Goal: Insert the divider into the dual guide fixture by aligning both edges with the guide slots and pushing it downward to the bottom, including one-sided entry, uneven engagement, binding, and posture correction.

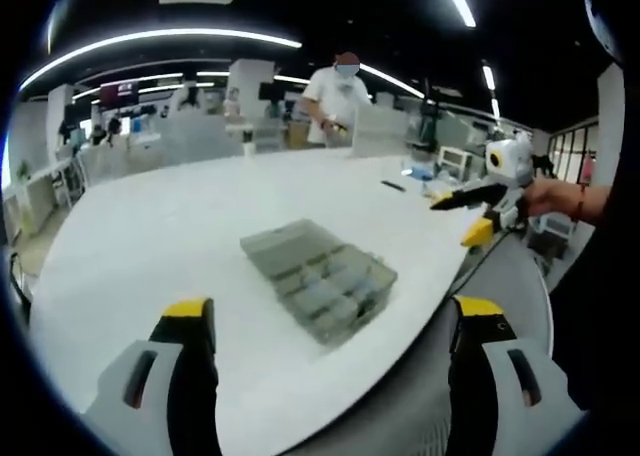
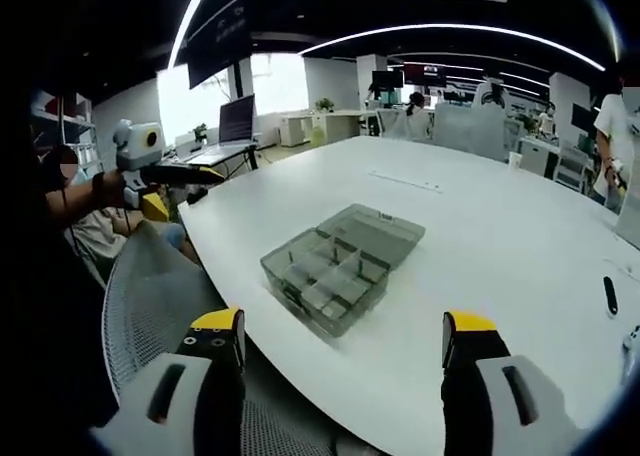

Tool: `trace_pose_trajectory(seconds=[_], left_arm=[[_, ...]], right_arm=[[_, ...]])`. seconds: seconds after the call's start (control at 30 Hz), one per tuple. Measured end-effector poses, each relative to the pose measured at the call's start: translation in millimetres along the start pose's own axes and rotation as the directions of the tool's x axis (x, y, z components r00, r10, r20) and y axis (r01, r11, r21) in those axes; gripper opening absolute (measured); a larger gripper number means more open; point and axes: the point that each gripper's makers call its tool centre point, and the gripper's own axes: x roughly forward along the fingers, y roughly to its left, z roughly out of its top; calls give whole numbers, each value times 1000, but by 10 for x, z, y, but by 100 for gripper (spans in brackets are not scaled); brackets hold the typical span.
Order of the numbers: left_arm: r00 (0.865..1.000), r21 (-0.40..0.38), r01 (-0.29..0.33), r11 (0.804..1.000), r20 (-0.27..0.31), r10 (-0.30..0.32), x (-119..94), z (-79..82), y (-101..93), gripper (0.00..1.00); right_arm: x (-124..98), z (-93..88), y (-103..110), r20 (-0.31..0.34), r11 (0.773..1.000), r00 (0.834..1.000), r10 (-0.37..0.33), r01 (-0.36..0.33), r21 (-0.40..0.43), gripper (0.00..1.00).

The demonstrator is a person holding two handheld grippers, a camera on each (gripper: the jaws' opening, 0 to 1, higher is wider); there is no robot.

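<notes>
White office table point(image 2: 520, 246) carries the clear compartment box point(image 2: 335, 266) near its edge; I hold both grippers, left point(image 1: 335, 326) and right point(image 2: 343, 341), spread and empty, well back. Best approach: descend squarely, both divider edges aligned.

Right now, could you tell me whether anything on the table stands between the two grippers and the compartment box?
Nothing visible does. The compartment box sits alone on bare white table, ahead of the open right gripper and open left gripper; a mesh chair back lies below the table edge.
</notes>
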Motion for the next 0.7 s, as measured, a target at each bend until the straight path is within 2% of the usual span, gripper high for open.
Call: trace_pose_trajectory(seconds=[0.4, 0.7], left_arm=[[1000, -9, 2, 1000, -24, -2, 38, -88, 40, 97], [1000, -8, 1, 1000, -26, -1, 17, -77, 51, 97]], right_arm=[[49, 19, 33, -4, 1000, 1000, 15, -15, -1, 79], [124, 21, 74, -13, 999, 999, 32, -32, -4, 79]])
